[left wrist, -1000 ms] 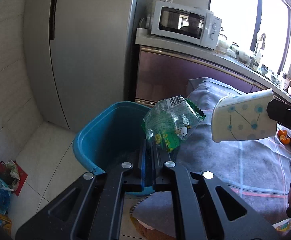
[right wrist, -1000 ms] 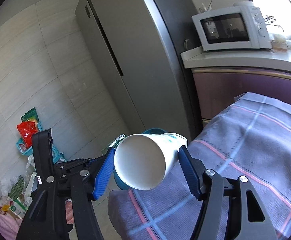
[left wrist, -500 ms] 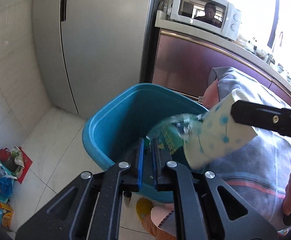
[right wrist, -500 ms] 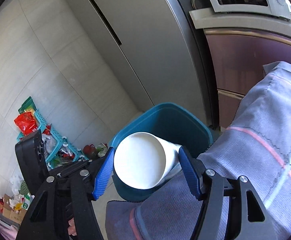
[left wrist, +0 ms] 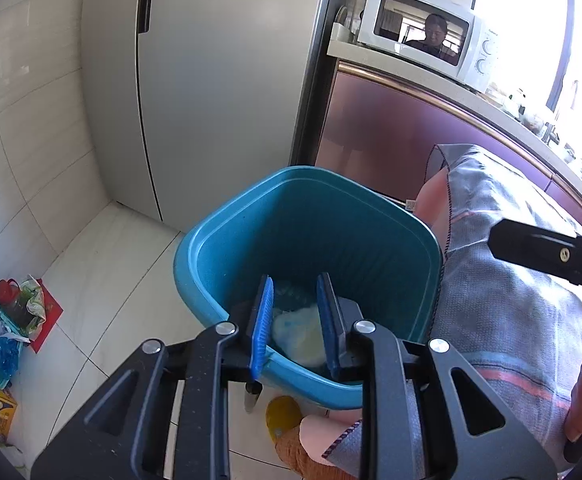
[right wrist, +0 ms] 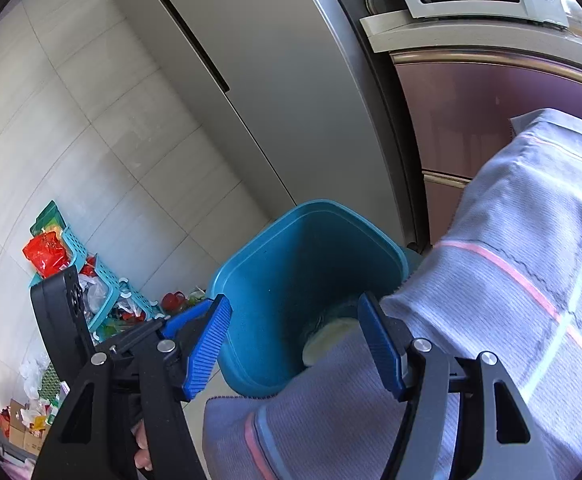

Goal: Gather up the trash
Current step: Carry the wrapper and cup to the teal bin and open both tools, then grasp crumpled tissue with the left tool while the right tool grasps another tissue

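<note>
Now both grippers hang over the blue bin (left wrist: 227,248) with fingers apart and empty — left gripper (left wrist: 297,316) directly above the pale trash (left wrist: 297,334) at its bottom, right gripper (right wrist: 295,340) nearer the cloth-covered table (right wrist: 531,280), where any remaining trash presumably lies.

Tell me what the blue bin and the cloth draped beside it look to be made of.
Blue bin: likely molded plastic, semi-gloss; smooth one-piece walls, rolled rim, soft sheen.
Cloth: woven fabric, matte; visible ribbed weave, pink and blue stripes, soft folds where it hangs over the edge.
</note>
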`<state>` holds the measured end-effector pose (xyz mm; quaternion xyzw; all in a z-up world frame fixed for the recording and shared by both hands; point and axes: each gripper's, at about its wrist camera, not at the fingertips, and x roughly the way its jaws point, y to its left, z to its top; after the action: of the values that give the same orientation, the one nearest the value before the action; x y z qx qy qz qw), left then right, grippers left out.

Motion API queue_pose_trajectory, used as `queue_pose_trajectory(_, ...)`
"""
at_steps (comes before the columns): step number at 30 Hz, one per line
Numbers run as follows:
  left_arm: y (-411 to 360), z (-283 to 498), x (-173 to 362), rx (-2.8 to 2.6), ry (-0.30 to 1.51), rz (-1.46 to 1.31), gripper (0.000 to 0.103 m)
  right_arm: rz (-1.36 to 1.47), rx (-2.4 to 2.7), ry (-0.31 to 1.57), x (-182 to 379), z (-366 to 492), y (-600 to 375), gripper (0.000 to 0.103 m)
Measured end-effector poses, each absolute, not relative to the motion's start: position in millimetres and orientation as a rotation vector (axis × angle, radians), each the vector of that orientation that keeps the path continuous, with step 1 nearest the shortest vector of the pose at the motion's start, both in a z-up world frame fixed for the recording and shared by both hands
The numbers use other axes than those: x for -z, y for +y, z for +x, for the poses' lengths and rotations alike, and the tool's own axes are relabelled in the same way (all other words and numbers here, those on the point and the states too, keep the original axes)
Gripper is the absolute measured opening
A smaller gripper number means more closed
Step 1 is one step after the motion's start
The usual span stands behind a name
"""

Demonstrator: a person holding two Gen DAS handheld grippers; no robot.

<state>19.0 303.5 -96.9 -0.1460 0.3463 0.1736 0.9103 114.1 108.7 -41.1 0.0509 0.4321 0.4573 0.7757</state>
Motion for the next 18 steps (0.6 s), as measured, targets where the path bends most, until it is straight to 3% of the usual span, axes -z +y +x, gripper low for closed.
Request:
queue_pose_trajectory(3, 297, 14, 91, -0.344, 0.696, -0.285, 0.027, 0.112, -0.989, 0.919, 38, 111, 96, 0.065)
queue_pose_trajectory(7, 277, 6, 75, -0.292, 0.641, -0.249, 0.044, 0.092, -0.985, 0.86, 23, 98, 73, 0.065)
queue_pose_trajectory(18, 160, 4, 38, 0.079, 0.553, -0.131, 0.054, 0.043, -0.789, 0.662, -14, 54, -39, 0.068)
